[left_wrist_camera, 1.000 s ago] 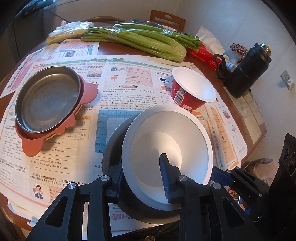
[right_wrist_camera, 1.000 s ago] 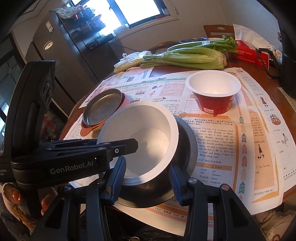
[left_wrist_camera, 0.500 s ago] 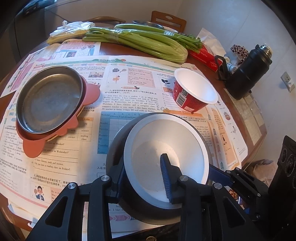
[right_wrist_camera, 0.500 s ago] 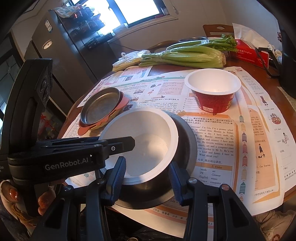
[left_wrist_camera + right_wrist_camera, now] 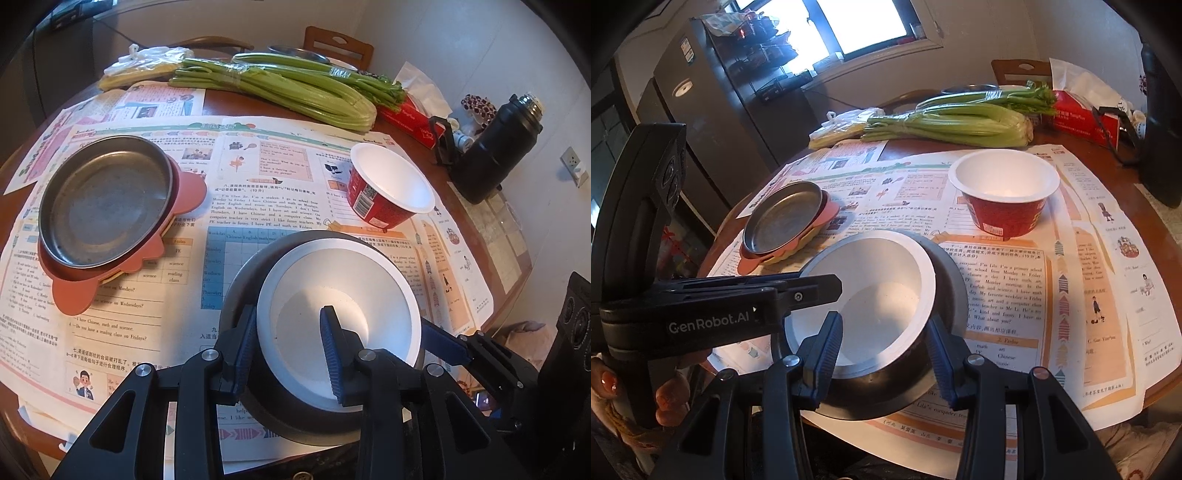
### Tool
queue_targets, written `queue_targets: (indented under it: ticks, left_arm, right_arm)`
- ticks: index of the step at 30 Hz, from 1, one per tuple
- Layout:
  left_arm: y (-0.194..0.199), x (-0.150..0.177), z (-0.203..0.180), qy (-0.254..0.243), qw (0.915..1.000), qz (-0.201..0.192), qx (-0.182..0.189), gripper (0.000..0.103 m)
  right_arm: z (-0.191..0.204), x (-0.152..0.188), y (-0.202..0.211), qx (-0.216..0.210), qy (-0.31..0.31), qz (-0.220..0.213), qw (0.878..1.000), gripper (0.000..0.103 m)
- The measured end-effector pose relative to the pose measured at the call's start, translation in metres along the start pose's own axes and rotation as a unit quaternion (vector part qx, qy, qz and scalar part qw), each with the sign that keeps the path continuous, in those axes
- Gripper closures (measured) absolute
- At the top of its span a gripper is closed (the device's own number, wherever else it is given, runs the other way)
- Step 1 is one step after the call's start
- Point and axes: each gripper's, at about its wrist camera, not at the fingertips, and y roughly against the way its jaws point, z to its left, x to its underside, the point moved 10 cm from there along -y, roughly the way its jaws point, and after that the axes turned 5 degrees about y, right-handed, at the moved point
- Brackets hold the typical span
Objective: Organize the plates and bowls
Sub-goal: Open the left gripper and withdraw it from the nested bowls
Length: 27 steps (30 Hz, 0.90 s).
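Left gripper (image 5: 291,350): fingers straddle near rim of white bowl (image 5: 343,317), one outside, one inside; seemingly pinching rim, though contact hard to confirm. White bowl nested in dark metal bowl (image 5: 955,291) on table (image 5: 236,99).

Right gripper (image 5: 882,354): jaws apart, flanking stacked bowls, gripping nothing.

Step in hand: nesting bowls, white one seated. Next move likely: release rim, withdraw, fetch red paper bowl (image 5: 391,192). Steel plate (image 5: 107,199) already stacked on orange plate (image 5: 70,295) at left.
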Motion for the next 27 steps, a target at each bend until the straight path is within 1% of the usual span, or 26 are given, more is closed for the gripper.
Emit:
queue_targets:
  ticks: [9, 10, 11, 13, 20, 27]
  left_arm:
    - [0.007, 0.0, -0.001, -0.002, 1.0, -0.008, -0.004, 0.067]
    - [0.008, 0.0, -0.002, -0.002, 0.9999, -0.008, -0.005, 0.066]
    - [0.009, 0.0, -0.002, -0.002, 0.9999, -0.009, -0.007, 0.06]
    - [0.01, -0.001, -0.002, -0.001, 0.9999, -0.011, -0.011, 0.056]
    - [0.015, -0.003, -0.008, -0.01, 0.9996, -0.019, -0.017, 0.056]
    - [0.025, -0.005, -0.017, -0.024, 0.9988, -0.034, -0.025, 0.055]
  right_arm:
    - [-0.004, -0.004, 0.006, 0.008, 0.001, -0.011, 1.0, 0.056]
    - [-0.005, -0.004, 0.006, 0.009, 0.001, -0.012, 1.0, 0.056]
    - [-0.006, -0.005, 0.006, 0.011, 0.0, -0.013, 1.0, 0.056]
    - [-0.008, -0.006, 0.008, 0.011, 0.0, -0.016, 1.0, 0.056]
    - [-0.009, -0.009, 0.013, 0.01, -0.004, -0.026, 1.0, 0.056]
    - [-0.016, -0.016, 0.026, 0.019, -0.007, -0.05, 0.999, 0.057]
